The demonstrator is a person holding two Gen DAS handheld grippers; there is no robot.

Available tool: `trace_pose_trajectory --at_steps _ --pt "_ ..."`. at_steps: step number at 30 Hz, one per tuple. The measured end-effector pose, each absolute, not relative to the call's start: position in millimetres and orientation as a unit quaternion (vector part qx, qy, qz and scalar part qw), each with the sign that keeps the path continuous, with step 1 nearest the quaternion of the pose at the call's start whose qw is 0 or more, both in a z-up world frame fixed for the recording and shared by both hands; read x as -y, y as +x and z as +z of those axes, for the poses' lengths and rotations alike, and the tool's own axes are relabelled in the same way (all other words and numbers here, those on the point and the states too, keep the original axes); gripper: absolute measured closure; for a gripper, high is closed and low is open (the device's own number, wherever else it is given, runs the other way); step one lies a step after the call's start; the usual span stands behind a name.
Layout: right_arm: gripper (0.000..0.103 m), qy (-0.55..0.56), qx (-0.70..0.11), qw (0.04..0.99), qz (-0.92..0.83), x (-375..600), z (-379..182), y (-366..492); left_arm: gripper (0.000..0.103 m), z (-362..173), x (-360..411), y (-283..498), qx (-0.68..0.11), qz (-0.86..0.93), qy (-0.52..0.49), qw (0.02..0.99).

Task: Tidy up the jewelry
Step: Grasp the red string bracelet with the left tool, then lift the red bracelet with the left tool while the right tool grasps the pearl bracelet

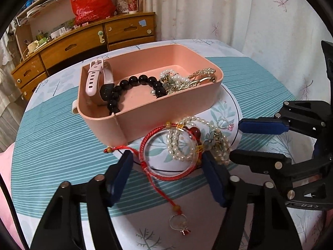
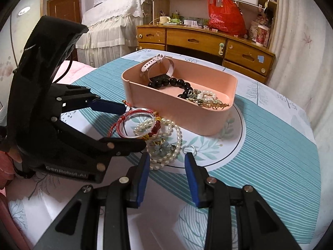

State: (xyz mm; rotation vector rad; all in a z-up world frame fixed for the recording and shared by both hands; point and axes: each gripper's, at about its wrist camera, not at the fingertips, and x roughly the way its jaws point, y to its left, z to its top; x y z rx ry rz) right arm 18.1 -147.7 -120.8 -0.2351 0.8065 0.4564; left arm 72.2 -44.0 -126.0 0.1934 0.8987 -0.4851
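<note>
A pink box [image 1: 145, 116] [image 2: 187, 116] holds a pink watch [image 1: 97, 77], a black bead bracelet [image 1: 135, 83] and a heap of pearl and gold pieces [image 1: 185, 79]. In front of it lies a pile: a clear bangle wrapped in red cord [image 1: 166, 156] [image 2: 133, 123], pearl strands [image 1: 177, 143] [image 2: 166, 143], a flower piece [image 1: 216, 141] and a ring [image 1: 223, 123] [image 2: 189, 149]. My left gripper [image 1: 167, 162] is open, its fingers on either side of the bangle. My right gripper [image 2: 167, 158] is open, just short of the pearls and ring.
The table wears a teal striped cloth [image 1: 52, 141] with a white leaf-print circle [image 2: 229, 137]. A red cord with a small charm ring [image 1: 178, 221] trails toward me. A wooden desk [image 1: 79, 45] and a curtain [image 1: 229, 10] stand behind.
</note>
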Motion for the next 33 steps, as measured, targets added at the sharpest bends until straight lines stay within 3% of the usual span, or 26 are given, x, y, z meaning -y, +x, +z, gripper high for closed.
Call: trace_pose_trajectory --at_steps 1,17,21,25,26,27,33 --pt "0.068 -0.112 -0.388 0.888 0.22 148 -121 18 0.044 -126 44 72 -0.428 -0.234 0.091 0.868" --pt "0.069 -0.122 -0.402 0.878 0.228 129 -125 33 0.044 -105 13 61 -0.406 -0.231 0.049 0.883" --pt "0.079 -0.112 -0.403 0.878 0.233 127 -126 36 0.044 -103 4 59 -0.406 -0.223 0.042 0.885" --pt "0.08 -0.111 -0.404 0.879 0.228 125 -125 35 0.044 -101 -3 59 -0.407 -0.216 0.034 0.887" --pt "0.094 -0.112 -0.403 0.879 0.229 124 -125 35 0.044 -100 -5 59 -0.406 -0.214 0.032 0.888" --pt "0.097 -0.111 -0.403 0.879 0.231 124 -125 34 0.044 -99 -6 59 -0.406 -0.213 0.031 0.888" --pt "0.098 -0.112 -0.396 0.881 0.232 124 -118 31 0.044 -88 -12 56 -0.391 -0.207 0.028 0.896"
